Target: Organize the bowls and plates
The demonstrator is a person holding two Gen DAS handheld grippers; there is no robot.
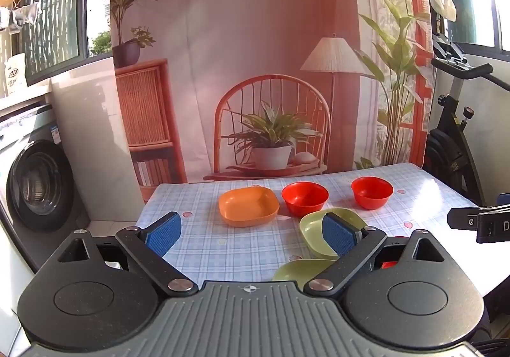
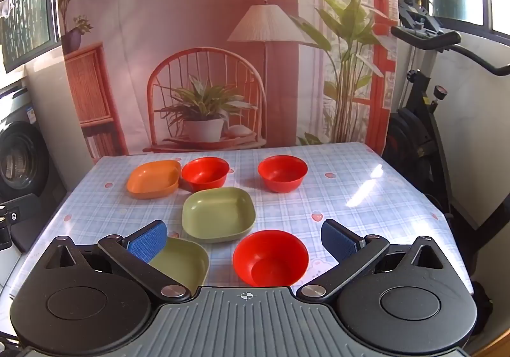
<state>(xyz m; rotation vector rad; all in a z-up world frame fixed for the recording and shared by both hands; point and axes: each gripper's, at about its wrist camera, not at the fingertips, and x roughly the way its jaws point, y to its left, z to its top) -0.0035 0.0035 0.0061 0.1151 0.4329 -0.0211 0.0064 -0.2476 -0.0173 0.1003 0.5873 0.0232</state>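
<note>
In the left wrist view, the left tongs [image 1: 251, 231] are standing wide apart and are holding nothing, hanging above the near left part of the desk [image 1: 197, 248], which is wearing a blue checked cloth. At the far side, an orange plate [image 1: 248, 206] is sitting just beside a red bowl [image 1: 304, 198], and a second red bowl [image 1: 371, 192] is standing apart to the right. A green plate [image 1: 314, 231] is lying nearer, partly hidden behind the right blue pad [image 1: 338, 234]. Another green plate [image 1: 298, 271] is showing only its edge, close to the tongs body. A washing machine [image 1: 38, 185] is standing at the left, an exercise bike [image 1: 452, 134] at the right.

In the right wrist view, the right tongs [image 2: 244, 242] are also spread wide and empty. A red bowl [image 2: 270, 257] is sitting between the two pads, near the front edge of the desk [image 2: 366, 197]. A green plate [image 2: 181, 261] is lying to its left, partly behind the left blue pad [image 2: 147, 242]. The other green plate [image 2: 218, 213] is lying in the middle. Behind it, the orange plate [image 2: 153, 179] is almost touching a red bowl [image 2: 205, 173], and one more red bowl [image 2: 282, 173] is standing apart at the far right.
</note>
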